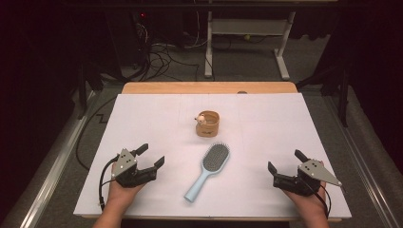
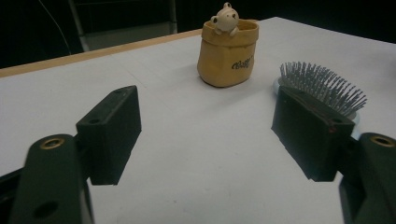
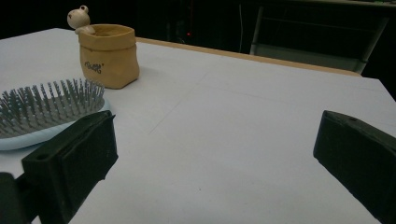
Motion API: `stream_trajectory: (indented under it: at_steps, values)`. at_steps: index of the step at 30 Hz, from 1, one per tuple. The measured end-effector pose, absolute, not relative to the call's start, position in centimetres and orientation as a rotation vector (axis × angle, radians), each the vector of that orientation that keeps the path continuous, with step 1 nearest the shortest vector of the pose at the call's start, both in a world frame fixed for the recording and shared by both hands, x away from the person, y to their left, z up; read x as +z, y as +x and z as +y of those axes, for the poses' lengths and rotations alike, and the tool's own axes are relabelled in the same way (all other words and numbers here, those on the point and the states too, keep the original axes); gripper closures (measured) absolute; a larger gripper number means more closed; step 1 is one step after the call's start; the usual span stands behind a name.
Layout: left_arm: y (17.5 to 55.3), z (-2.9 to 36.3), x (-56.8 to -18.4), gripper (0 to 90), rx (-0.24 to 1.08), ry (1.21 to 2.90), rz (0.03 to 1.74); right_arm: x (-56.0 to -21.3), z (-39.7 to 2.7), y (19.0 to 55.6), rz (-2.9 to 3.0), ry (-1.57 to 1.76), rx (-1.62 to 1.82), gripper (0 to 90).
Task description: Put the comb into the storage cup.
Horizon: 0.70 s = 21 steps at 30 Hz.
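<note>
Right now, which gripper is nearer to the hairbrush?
Left. The left gripper sits just left of the hairbrush, near its handle. The right gripper rests farther off, right of the brush head. Neither touches it.

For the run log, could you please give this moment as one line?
left gripper: open, empty | right gripper: open, empty | hairbrush: flat between them | pot: upright behind
</note>
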<state>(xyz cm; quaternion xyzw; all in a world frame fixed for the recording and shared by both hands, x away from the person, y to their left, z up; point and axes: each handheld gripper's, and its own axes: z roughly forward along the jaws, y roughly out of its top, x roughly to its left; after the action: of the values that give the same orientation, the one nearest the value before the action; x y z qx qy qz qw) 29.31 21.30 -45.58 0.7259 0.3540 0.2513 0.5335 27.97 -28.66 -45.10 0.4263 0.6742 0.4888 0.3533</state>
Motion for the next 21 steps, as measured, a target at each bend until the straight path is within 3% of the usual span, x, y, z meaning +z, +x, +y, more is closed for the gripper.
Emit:
stream_trajectory:
  at_steps: [13, 18, 21]
  values:
    - [28.87, 21.11, -45.4, 47.9, 0.539, 1.717, 0.79, -45.14, -28.69, 27.98, 1.741, 1.109, 1.269, 0.4]
    - [28.53, 20.92, -45.06, 61.9, 0.54, 1.702, 0.769, -45.17, -28.67, 27.98, 1.746, 1.111, 1.271, 0.4]
    - [28.5, 20.72, -44.98, 64.8, 0.518, 1.711, 0.767, -45.17, -28.68, 27.99, 1.744, 1.111, 1.275, 0.4]
